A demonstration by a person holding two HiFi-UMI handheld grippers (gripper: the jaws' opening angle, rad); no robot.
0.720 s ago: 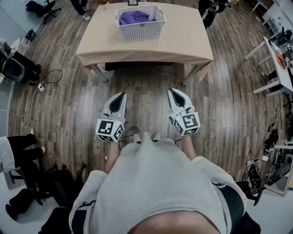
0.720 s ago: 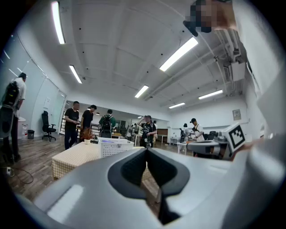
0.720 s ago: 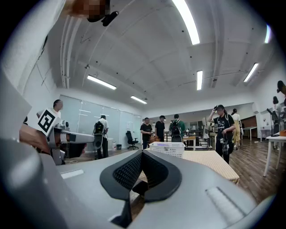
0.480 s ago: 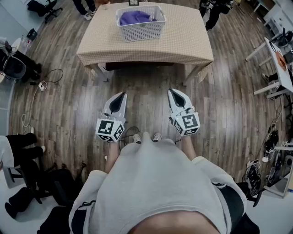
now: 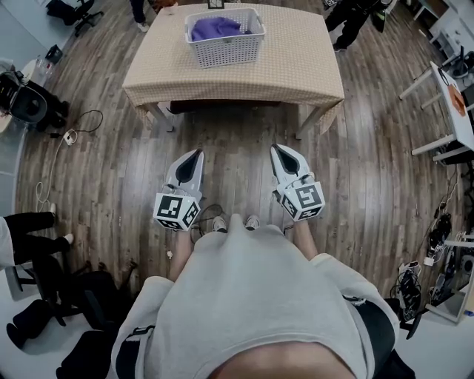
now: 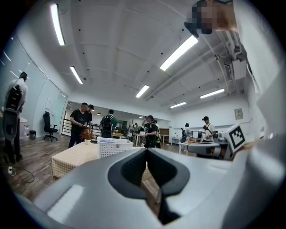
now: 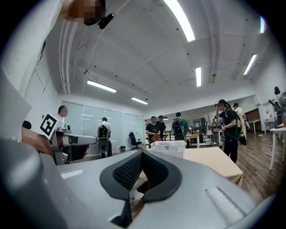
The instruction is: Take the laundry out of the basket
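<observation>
A white laundry basket (image 5: pixel 224 41) stands at the far side of a table with a checked cloth (image 5: pixel 296 70). Purple laundry (image 5: pixel 215 28) lies inside it. The basket also shows small and distant in the left gripper view (image 6: pixel 114 146) and the right gripper view (image 7: pixel 169 149). My left gripper (image 5: pixel 196 154) and right gripper (image 5: pixel 277 149) hang side by side over the wooden floor, well short of the table. Both are shut, jaw tips together, with nothing between them.
Several people stand beyond the table's far edge (image 5: pixel 348 16). A person sits at the lower left (image 5: pixel 29 229). A white desk (image 5: pixel 452 89) stands at the right, and cables (image 5: pixel 70 137) trail on the floor at the left. My own feet (image 5: pixel 233 222) show between the grippers.
The grippers have held still. The table and basket sit slightly higher in the head view. People at the far edge and the seated person at the left have shifted.
</observation>
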